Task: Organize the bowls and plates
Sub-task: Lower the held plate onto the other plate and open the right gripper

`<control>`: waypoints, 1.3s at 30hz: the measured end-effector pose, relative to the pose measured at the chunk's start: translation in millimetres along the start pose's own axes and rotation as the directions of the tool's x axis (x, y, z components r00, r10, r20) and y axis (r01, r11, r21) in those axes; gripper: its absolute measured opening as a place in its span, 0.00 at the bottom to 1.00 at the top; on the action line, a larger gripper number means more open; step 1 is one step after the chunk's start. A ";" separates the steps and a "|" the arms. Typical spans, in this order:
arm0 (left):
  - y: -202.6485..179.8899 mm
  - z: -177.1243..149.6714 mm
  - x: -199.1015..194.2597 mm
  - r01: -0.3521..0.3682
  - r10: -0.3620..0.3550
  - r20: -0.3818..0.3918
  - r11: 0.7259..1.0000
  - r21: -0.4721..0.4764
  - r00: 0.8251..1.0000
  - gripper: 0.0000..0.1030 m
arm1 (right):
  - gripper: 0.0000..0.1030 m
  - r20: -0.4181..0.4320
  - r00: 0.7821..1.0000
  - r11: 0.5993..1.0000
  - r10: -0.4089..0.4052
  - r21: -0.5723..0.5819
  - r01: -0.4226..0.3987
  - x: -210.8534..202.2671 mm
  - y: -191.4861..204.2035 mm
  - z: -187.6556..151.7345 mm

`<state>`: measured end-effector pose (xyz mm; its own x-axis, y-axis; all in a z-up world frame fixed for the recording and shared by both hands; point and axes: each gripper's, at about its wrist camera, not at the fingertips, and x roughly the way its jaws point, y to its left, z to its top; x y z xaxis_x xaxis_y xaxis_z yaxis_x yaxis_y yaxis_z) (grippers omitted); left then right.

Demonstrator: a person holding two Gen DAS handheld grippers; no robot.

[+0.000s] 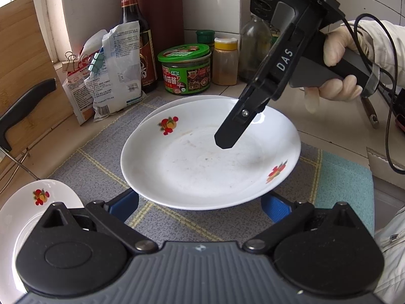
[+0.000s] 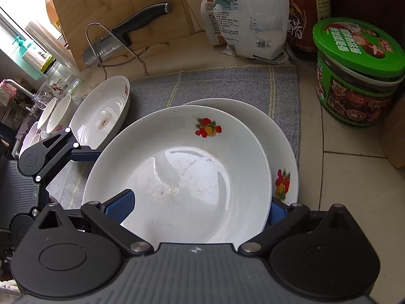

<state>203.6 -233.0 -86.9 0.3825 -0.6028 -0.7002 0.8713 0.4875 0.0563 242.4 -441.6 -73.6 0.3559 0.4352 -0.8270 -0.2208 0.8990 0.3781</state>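
The right gripper (image 2: 200, 209) straddled the near rim of the top plate (image 2: 177, 174), one blue finger (image 2: 121, 202) inside the dish and the other outside its edge; whether the fingers actually pinched the rim could not be told. That white, fruit-printed plate sat tilted on a second plate (image 2: 283, 149) just beyond it, both on a grey checked cloth (image 2: 227, 83). The left gripper (image 1: 200, 206) hovered spread wide in front of the same stack, its blue fingers (image 1: 124, 204) on either side of the near rim and gripping nothing. Left of it lay a third plate (image 1: 22, 207). Farther off stood a green-lidded jar (image 1: 186, 69), a clipped white bag (image 1: 119, 68), a dark bottle (image 1: 138, 38), and a knife (image 2: 121, 38) against a wooden board (image 2: 114, 5).
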 end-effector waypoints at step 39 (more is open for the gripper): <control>-4.3 -5.5 -9.1 -0.036 0.037 0.047 0.999 -0.032 0.998 0.99 | 1.00 0.011 0.990 0.990 -0.137 -0.044 0.138 -18.7 20.9 -15.5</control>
<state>194.8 -226.2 -84.7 0.4288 -0.6134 -0.6632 0.8467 0.5289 0.0583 217.1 -431.7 -56.7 0.3925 0.3081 -0.8666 -0.2093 0.9474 0.2421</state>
